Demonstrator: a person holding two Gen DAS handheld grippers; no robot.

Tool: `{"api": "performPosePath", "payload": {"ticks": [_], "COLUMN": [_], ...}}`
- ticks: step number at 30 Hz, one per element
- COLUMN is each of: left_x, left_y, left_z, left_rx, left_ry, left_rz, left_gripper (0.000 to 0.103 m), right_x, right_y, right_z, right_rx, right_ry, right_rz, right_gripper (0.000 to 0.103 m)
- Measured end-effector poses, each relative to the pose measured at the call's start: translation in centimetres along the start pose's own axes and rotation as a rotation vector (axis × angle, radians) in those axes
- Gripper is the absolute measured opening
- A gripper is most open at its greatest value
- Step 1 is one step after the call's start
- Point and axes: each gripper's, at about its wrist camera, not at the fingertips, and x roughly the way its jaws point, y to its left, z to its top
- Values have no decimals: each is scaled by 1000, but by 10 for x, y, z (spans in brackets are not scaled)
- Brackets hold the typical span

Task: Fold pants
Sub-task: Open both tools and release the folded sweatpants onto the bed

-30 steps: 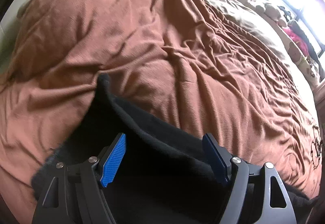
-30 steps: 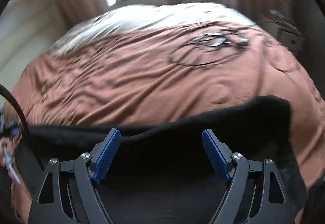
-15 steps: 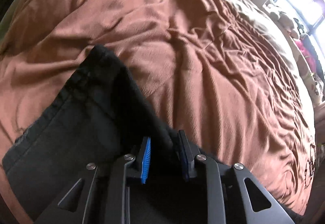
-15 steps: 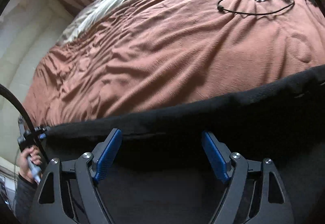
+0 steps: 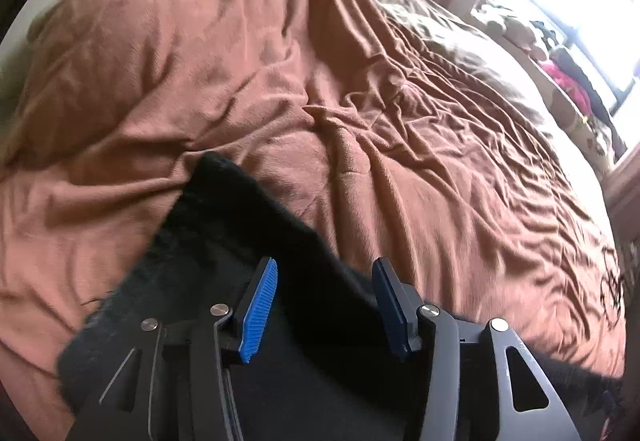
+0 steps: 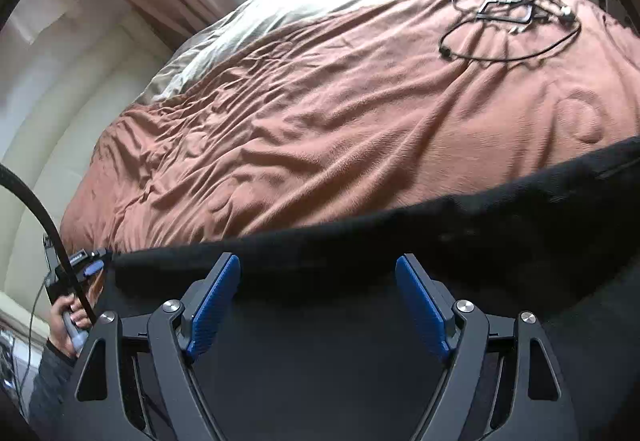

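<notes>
Black pants (image 5: 208,241) lie on a brown blanket (image 5: 280,81), one corner pointing up the bed. My left gripper (image 5: 326,265) hovers over their long edge. Its jaws are opening, with black cloth lying between and under the pads and no pad pressing on it. In the right wrist view the pants (image 6: 480,233) stretch as a dark band across the bed. My right gripper (image 6: 318,261) stands open just above that edge, holding nothing. The left gripper (image 6: 80,265) shows at the pants' far left end, with a person's hand (image 6: 68,317) on it.
A looped black cable with a small device (image 6: 508,13) lies on the blanket (image 6: 320,113) at the far right. A pale sheet (image 6: 280,9) covers the bed's head end. Soft toys line the window sill (image 5: 560,53). A cream padded wall (image 6: 48,121) runs along the left.
The left jaws went from wide to nearly shut on a fold of the pants, then spread again as the gripper drew back. The right gripper sank toward the pants' edge, still open.
</notes>
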Motion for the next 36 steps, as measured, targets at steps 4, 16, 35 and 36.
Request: {"api": "performPosePath", "payload": {"ticks": [4,16,35,36], "left_x": [-27,-111,-151,-149], "left_y": [9,43,114,117], "left_z": [-12,-66,-126,-128], "left_rx": [27,136,-5,-16], "left_ry": [-5,-30,-35,-30], "left_rz": [-14,-7,-94,-101], "left_gripper": [53,67,68,68], "right_x": [-35,-137,-223,-224], "right_y": [1,-1,-4,-9], "right_z": [-15,-79,-182,-188], "right_rx": [-15,-42,5,24], "right_ry": [-11,-57,-102,-104], "right_rz": [-8,-62,-110,-100], "right_gripper": [80,80,80,80]}}
